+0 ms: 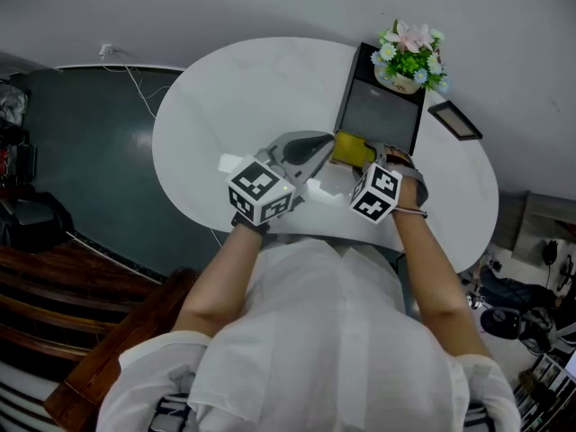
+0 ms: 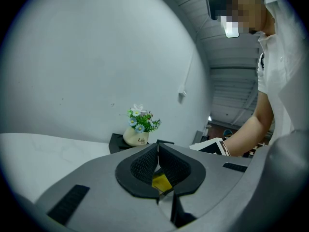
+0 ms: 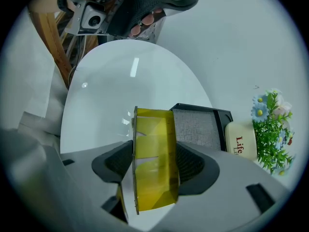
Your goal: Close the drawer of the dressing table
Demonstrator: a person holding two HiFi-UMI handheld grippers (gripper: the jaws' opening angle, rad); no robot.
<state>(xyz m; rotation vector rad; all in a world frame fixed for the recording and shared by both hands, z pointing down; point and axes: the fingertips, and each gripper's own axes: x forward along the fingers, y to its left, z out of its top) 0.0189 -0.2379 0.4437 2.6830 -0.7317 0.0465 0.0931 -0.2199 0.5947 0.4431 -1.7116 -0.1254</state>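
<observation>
A person in a white shirt (image 1: 333,331) leans over a white oval desk (image 1: 225,88), both forearms reaching forward and a claw in each hand.

The left claw (image 1: 328,145) lies nearly level above the near part of the desk. Its jaws are pressed together at the tips with nothing gripped between them. A patch of yellow shows only through the slit lower down, beyond the pads.

The right claw (image 3: 154,152) points steeply down just to its right. Its jaws stand wide and straddle the yellow drawer (image 1: 352,149), a see-through yellow tray with thin dividers. The drawer fills nearly the whole gap, and each pad lies close beside one of its side walls. No firm pinch can be made out.

The drawer is out, at the left of the near end of the black box (image 1: 382,111). Its far end meets that edge. The two claws' tips come close together at the drawer.

The box has a grey top and lies lengthwise away from the person. A cream flower pot (image 1: 401,81) with pink, white and blue blossoms stands on its far end. A flat dark frame (image 1: 454,120) lies on the desk just right of the box.

Beyond the desk rises a plain pale wall (image 1: 270,3).
</observation>
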